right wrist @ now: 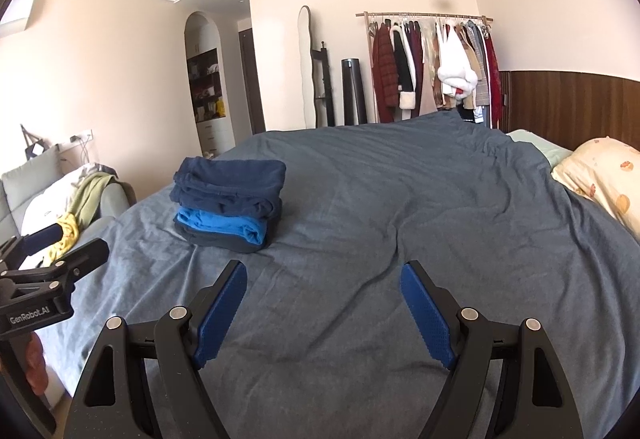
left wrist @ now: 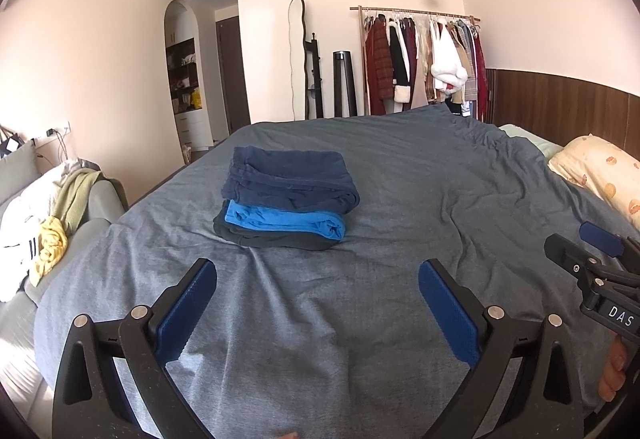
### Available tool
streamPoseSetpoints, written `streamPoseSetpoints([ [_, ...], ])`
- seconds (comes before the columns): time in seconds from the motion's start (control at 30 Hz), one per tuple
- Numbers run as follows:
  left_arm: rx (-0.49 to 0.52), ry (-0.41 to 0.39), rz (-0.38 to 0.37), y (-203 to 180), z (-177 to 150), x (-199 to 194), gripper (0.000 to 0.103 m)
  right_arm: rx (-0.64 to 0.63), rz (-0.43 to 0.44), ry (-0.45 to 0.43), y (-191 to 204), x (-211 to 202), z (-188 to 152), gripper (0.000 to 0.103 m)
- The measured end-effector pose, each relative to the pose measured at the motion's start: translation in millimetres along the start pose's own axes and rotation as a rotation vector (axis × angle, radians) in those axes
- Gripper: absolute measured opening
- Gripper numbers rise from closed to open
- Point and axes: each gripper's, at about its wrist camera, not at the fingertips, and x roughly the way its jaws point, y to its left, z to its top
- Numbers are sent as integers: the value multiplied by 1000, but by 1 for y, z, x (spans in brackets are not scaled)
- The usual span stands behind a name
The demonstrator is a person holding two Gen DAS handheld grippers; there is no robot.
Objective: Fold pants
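Observation:
A stack of three folded pants lies on the grey-blue bed cover (left wrist: pixel 400 199): navy pants (left wrist: pixel 290 177) on top, bright blue pants (left wrist: pixel 284 221) in the middle, dark grey pants (left wrist: pixel 272 239) at the bottom. The stack also shows in the right wrist view (right wrist: pixel 228 199). My left gripper (left wrist: pixel 318 271) is open and empty above the cover, near side of the stack. My right gripper (right wrist: pixel 322 273) is open and empty, to the right of the stack. Each gripper appears at the edge of the other's view: the right one (left wrist: pixel 588 247), the left one (right wrist: pixel 64 243).
A sofa (left wrist: pixel 100 199) with loose clothes, among them a yellow garment (left wrist: pixel 52 243), stands left of the bed. A patterned pillow (left wrist: pixel 600 175) lies at the right. A clothes rack (left wrist: pixel 424 59), a mirror and a dark column stand beyond the bed.

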Motion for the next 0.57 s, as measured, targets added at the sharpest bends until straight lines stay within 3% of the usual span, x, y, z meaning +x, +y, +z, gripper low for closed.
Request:
streamPoseSetpoints([
  [0.57, -33, 11, 15, 6, -5, 7, 103, -2, -7, 16, 2, 7, -6, 80],
])
